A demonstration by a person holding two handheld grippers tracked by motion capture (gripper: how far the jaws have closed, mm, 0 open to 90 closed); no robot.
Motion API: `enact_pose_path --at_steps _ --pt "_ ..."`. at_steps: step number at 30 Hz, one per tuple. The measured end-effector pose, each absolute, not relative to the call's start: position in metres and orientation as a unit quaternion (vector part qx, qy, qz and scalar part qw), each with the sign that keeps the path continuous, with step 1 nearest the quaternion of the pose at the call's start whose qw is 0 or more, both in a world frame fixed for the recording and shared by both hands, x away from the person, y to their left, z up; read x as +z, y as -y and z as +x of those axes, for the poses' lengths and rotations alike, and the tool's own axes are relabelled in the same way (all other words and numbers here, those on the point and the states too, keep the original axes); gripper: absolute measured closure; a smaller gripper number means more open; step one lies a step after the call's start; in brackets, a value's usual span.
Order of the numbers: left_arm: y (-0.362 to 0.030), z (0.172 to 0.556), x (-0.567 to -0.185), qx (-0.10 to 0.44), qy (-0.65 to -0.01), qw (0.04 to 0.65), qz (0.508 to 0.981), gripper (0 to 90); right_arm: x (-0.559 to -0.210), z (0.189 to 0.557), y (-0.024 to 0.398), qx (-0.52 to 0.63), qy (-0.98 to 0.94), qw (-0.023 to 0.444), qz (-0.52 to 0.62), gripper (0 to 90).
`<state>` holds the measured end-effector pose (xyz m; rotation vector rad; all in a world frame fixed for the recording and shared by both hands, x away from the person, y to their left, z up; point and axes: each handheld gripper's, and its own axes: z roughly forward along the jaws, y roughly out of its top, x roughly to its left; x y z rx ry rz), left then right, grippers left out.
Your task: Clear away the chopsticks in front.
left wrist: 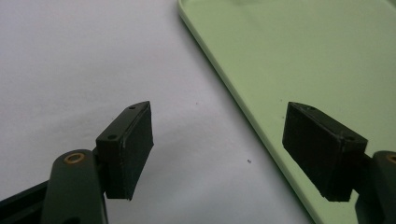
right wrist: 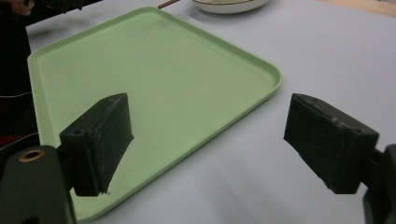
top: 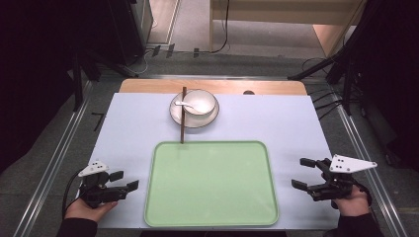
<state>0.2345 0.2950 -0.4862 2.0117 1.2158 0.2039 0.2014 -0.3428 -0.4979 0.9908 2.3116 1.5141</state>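
A pale green tray (top: 212,217) lies empty at the table's front centre. Behind it stands a white plate (top: 176,116) bearing a white bowl (top: 205,100) with a white spoon (top: 185,104) in it. Dark chopsticks (top: 183,114) lie across the plate's left side, their near end touching the tray's far rim. My left gripper (top: 123,180) rests open left of the tray, jaws wide over the tray's left rim (left wrist: 233,93). My right gripper (top: 303,173) is open to the right of the tray, looking across its corner (right wrist: 275,77). Nothing sits between either pair of jaws.
A light blue-white mat (top: 276,123) covers the table, with a strip of bare wood (top: 276,87) at the far edge. Metal rails (top: 64,143) run along both sides. Dark stands and cables crowd the floor beyond.
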Motion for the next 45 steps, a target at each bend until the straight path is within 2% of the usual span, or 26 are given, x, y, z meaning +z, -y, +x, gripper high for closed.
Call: enact_pose_path --at_steps 19,45 --pt "-0.286 0.244 -0.479 0.078 -0.500 0.357 0.785 27.2 -0.499 0.202 0.342 0.506 -0.787 0.101 0.337 15.6" --pt "-0.260 0.291 -0.451 0.063 -0.504 0.338 0.792 29.1 -0.501 0.201 0.342 0.505 -0.787 0.096 0.342 15.7"
